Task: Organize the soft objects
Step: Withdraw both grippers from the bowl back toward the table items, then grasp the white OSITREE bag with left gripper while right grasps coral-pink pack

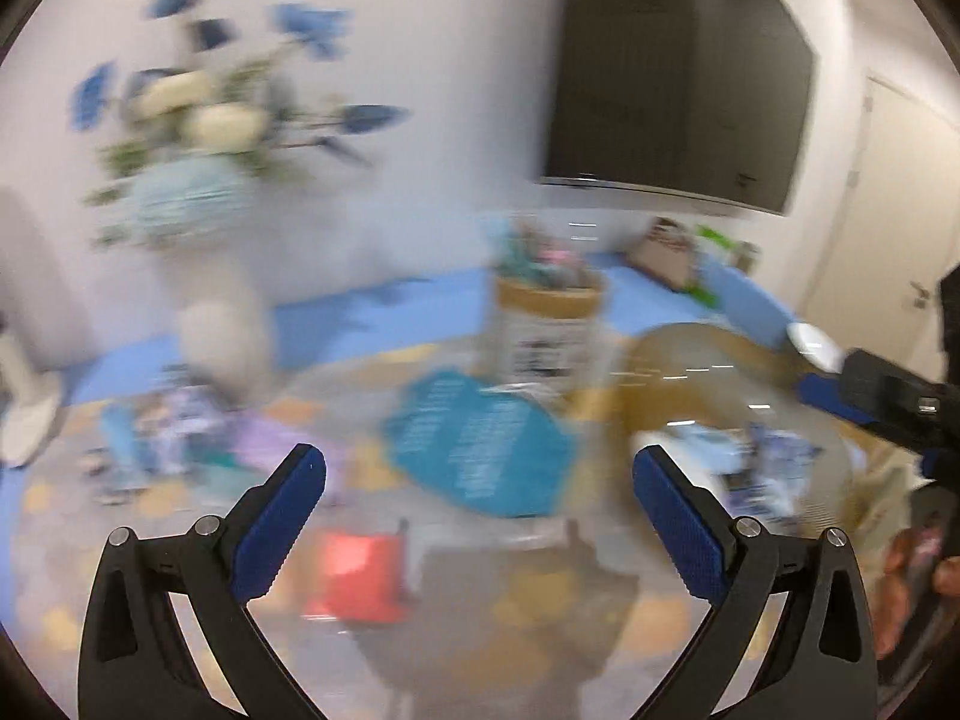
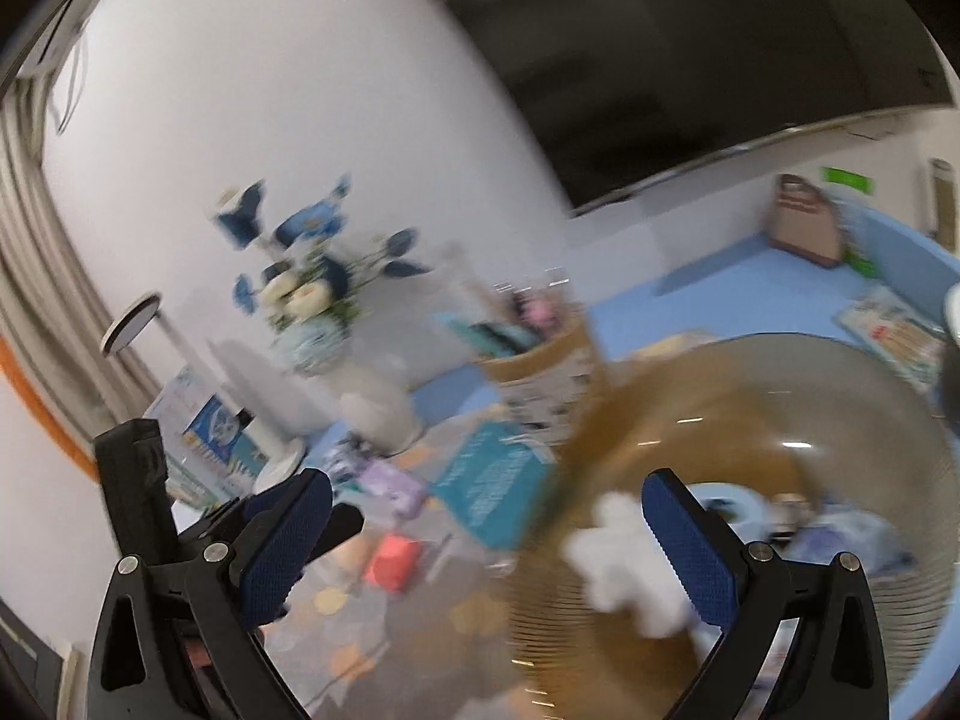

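Soft toy (image 2: 624, 564): white, fluffy, blurred; inside round tan basket (image 2: 780, 414), 5 o'clock in right view.
Teal box (image 1: 480, 444): pale print, unreadable from blur; 12 o'clock of left fingers.
Left gripper (image 1: 480, 492): released, nothing between pads.
Right gripper (image 2: 486, 540): spread wide, empty, toy just beside right pad.

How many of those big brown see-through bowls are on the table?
1. The brown bowl sits at the right of the table, beyond the right tool, with a white fluffy toy inside. The blurry pictures could hide others.
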Tool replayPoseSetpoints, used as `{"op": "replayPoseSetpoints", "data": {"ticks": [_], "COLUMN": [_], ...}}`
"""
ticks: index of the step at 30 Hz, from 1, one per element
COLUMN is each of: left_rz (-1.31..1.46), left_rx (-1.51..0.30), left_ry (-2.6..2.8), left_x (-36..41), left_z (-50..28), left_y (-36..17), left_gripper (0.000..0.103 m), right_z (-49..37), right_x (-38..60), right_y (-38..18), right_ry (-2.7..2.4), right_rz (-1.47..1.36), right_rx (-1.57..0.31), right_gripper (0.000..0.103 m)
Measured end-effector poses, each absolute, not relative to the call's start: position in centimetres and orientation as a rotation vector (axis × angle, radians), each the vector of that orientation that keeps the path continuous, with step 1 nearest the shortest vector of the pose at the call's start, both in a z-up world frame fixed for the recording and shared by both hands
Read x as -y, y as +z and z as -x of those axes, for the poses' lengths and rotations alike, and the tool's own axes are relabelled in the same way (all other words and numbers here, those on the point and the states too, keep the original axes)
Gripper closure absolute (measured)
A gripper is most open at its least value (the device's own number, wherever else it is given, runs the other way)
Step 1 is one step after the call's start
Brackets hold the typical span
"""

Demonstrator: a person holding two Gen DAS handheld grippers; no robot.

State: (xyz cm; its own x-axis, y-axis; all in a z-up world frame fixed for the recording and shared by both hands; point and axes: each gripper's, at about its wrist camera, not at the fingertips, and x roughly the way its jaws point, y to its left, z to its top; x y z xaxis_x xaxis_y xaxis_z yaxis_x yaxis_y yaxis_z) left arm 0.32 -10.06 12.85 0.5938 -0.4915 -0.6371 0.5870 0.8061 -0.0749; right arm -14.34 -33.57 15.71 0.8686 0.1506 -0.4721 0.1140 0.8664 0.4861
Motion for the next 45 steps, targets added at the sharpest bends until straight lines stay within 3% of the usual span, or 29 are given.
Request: {"op": "replayPoseSetpoints", "data": {"ticks": [7,12,18,29,38,45], "left_rz": [-0.12,-0.096,-0.131,0.079,-0.166,-0.179], "left_rx": [-0.744,-0.789,-0.835,-0.928,-0.925,-0.929], "left_ry": [-0.482,-0.491,-0.486,-0.606,-0.48,-0.464], "left_x": [1.6,-0.3,-0.5,-1.8,2.3,2.8], "left_z": [-4.3,-5.5,-6.4,-8.5,-7.6,-7.7], "left_y": [10.1,7.7,4.6,2.0,0.3,0.0], "left_gripper": [0.001,0.001,0.001,0.001,0.001,0.001], "right_z": [10.0,6.7,4.4,1.8,-1.9,-2.4], "right_x": [25.0,19.3,15.9,14.6,13.5,13.8], "right_y": [15.4,13.3,9.6,4.6,1.3,1.3], "right_ry": [0.175,0.252,0.244,0.18,0.12,0.127], "right_rz": [-0.466,-0.422,-0.32,-0.106,0.063,0.073], "right_rx": [-0.567,-0.637,-0.721,-0.893,-0.965,-0.966], "right_gripper": [0.0,0.0,0.0,0.0,0.0,0.0]}}
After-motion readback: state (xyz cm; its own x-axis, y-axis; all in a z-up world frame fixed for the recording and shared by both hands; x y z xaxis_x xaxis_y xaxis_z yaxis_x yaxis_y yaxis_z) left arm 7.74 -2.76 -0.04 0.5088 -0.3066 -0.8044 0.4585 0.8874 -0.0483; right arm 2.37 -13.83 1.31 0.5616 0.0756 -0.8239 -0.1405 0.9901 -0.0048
